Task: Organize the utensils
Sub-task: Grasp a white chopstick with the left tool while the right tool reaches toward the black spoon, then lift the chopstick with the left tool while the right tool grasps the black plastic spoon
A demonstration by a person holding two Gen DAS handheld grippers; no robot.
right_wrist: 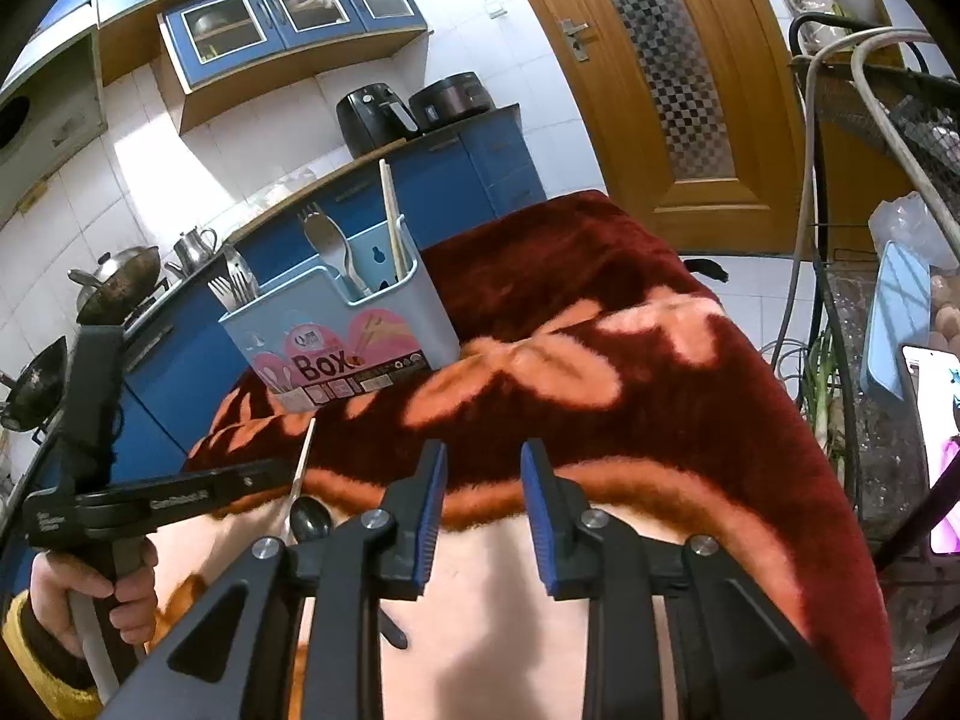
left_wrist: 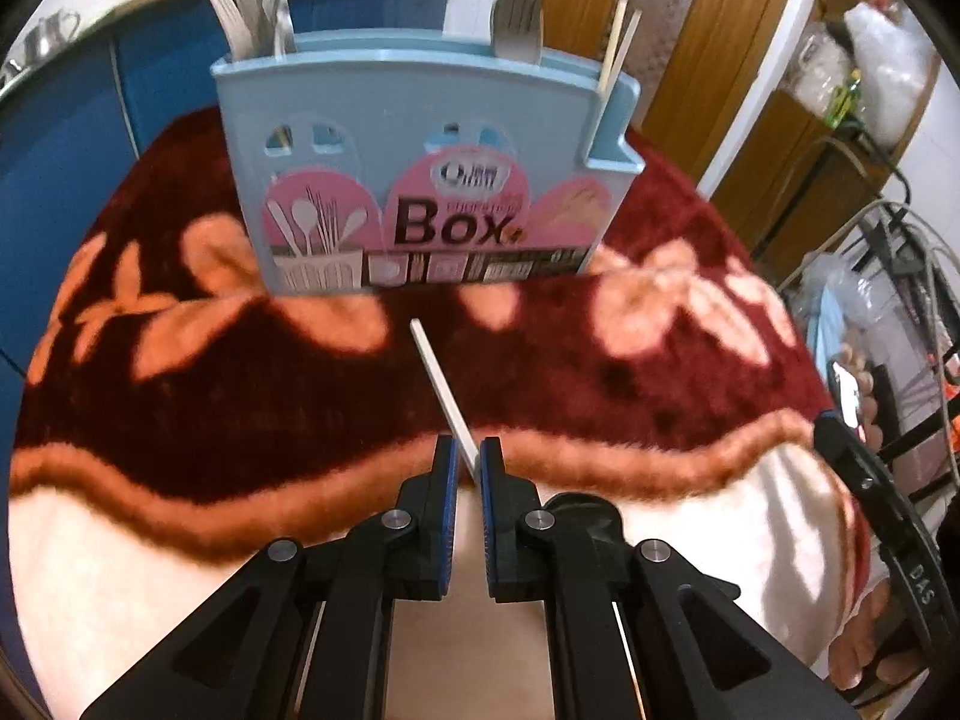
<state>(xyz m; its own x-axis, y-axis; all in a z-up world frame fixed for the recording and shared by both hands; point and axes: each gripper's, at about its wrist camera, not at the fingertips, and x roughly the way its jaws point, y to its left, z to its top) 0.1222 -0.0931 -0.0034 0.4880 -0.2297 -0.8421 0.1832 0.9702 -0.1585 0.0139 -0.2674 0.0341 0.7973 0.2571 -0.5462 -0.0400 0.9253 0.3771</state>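
A light blue utensil box (left_wrist: 420,180) stands on the red floral blanket; it also shows in the right wrist view (right_wrist: 342,336). It holds forks (left_wrist: 252,18) at the left, a spoon and fork (left_wrist: 519,18) in the middle and chopsticks (left_wrist: 618,42) at the right. My left gripper (left_wrist: 467,456) is shut on a white chopstick (left_wrist: 438,384) that points toward the box; this chopstick shows in the right wrist view (right_wrist: 303,462). My right gripper (right_wrist: 483,462) is open and empty above the blanket. A dark spoon (right_wrist: 310,519) lies by the left gripper.
The red and orange floral blanket (left_wrist: 630,390) covers the table. Blue kitchen cabinets (right_wrist: 456,174) with pots and appliances stand behind. A wooden door (right_wrist: 660,90) is at the right. A wire rack with hoses (right_wrist: 870,180) and a phone (right_wrist: 936,450) stand at the right edge.
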